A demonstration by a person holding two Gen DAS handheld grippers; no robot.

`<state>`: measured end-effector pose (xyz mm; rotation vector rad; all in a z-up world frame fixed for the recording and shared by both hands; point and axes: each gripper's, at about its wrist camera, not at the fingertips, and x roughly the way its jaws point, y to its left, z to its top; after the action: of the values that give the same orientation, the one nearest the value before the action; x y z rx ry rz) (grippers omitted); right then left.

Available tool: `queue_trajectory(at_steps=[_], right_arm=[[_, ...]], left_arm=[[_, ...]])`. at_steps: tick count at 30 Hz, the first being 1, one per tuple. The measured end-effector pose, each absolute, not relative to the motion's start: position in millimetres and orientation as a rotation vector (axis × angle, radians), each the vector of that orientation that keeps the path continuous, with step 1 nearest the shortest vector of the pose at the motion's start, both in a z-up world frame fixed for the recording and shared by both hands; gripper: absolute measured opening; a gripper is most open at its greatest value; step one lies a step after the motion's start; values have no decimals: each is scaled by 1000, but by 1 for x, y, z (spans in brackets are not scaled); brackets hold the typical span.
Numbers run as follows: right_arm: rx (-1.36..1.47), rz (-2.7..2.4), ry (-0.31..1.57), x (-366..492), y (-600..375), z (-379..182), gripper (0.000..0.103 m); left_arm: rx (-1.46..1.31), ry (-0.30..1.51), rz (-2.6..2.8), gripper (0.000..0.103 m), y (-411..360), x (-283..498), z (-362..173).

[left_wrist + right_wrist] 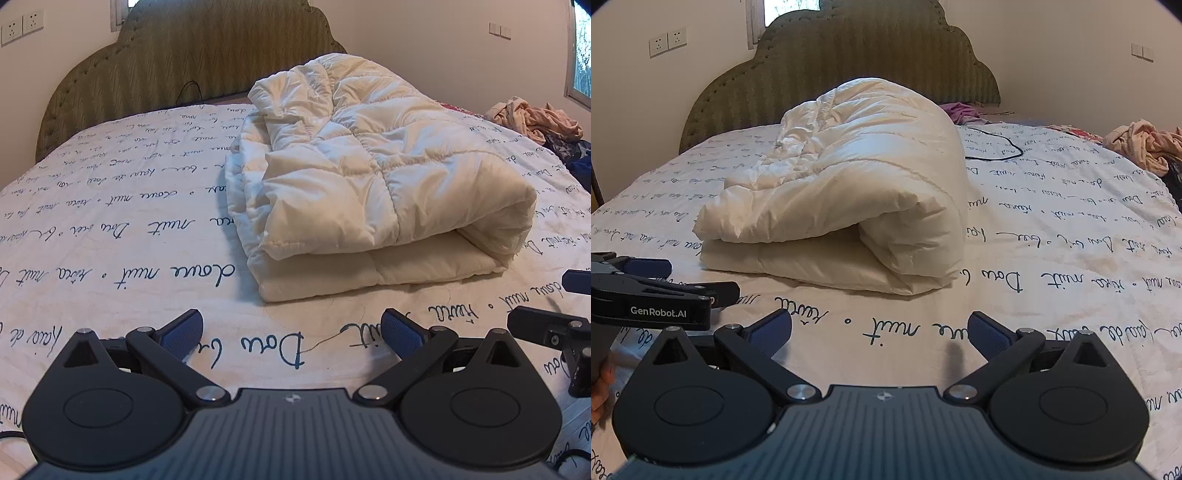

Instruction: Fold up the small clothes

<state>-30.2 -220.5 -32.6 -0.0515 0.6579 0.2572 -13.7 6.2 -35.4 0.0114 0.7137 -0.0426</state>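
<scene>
A pile of small clothes [535,118], pink and beige, lies crumpled at the far right of the bed; it also shows in the right wrist view [1141,142]. My left gripper [291,328] is open and empty, low over the printed bedsheet [110,229]. My right gripper [881,326] is open and empty over the sheet too. The right gripper shows at the right edge of the left wrist view [554,306]. The left gripper shows at the left edge of the right wrist view [665,280]. Both are far from the clothes.
A folded cream quilt [369,184] lies mid-bed just ahead of both grippers, also in the right wrist view [849,206]. A green headboard [184,62] stands behind. A black cable [997,144] lies on the sheet. Purple cloth [960,110] sits near the headboard.
</scene>
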Motion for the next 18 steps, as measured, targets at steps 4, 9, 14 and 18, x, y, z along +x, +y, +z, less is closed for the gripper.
queue_trajectory(at_steps=[4,9,14,18], right_arm=[[-28,256,681,-27,-224,-37,103],[-36,257,688,-26,-223,-41,103],[-16,254,688,-23,-223,-41,103],[12,239,699,-19,-226,-45,103]], left_arm=[[-3,720,-41,103,9,-15,-40],[9,717,-36,103,8,-15,-43],[40,712,-29,103,5,-16,-46],[49,708,-27,103,4,-17,-48]])
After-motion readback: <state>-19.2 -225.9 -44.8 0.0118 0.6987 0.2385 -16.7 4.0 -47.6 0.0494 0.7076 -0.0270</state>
